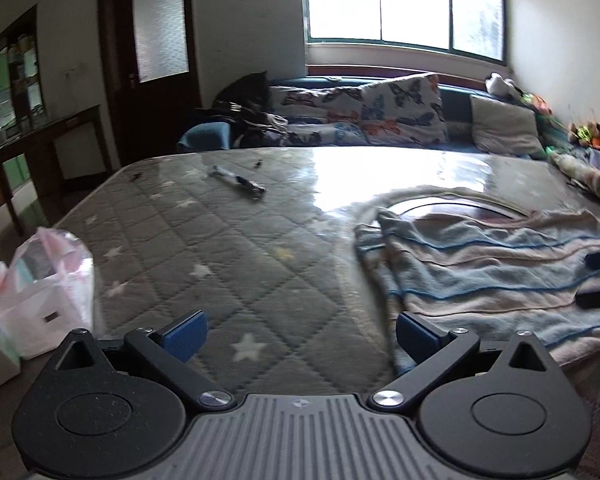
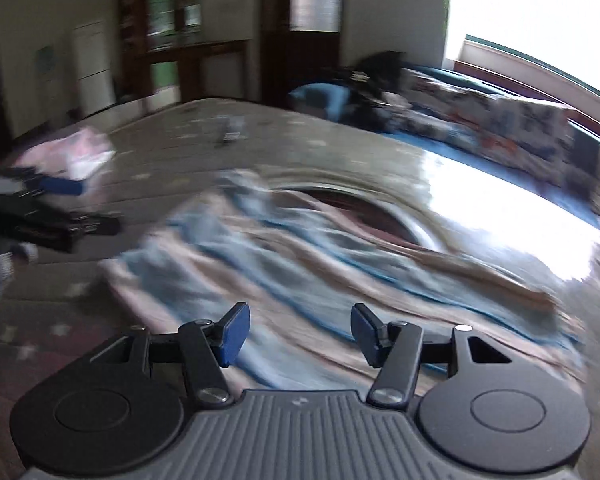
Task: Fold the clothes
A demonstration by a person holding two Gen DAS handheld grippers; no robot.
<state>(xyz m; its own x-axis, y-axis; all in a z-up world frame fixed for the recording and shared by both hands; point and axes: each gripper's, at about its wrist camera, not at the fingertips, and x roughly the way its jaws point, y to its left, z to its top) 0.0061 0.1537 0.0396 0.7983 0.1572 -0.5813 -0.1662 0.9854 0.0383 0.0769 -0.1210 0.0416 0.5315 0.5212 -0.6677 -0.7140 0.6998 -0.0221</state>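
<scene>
A striped garment [image 1: 500, 276] in pale blue and beige bands is lying spread on the right half of a grey quilted mattress [image 1: 204, 240] patterned with stars, its neck opening facing the far side toward the window [image 1: 404, 4]. The left gripper [image 1: 300, 336] is hovering over bare mattress just left of the garment's near left edge, its blue-padded jaws standing wide apart and holding nothing. The right gripper [image 2: 300, 336] is hanging above the near part of the garment [image 2: 320, 264], its jaws also spread apart and empty; that view is blurring heavily. A dark pen-like object [image 1: 240, 182] is lying on the far left part of the mattress, well apart from the garment. A plastic bag [image 1: 48, 292] is sitting beside the mattress at the near left. A butterfly-print blanket [image 1: 364, 112] and a grey pillow [image 1: 504, 124] are resting on the sofa beneath the window
</scene>
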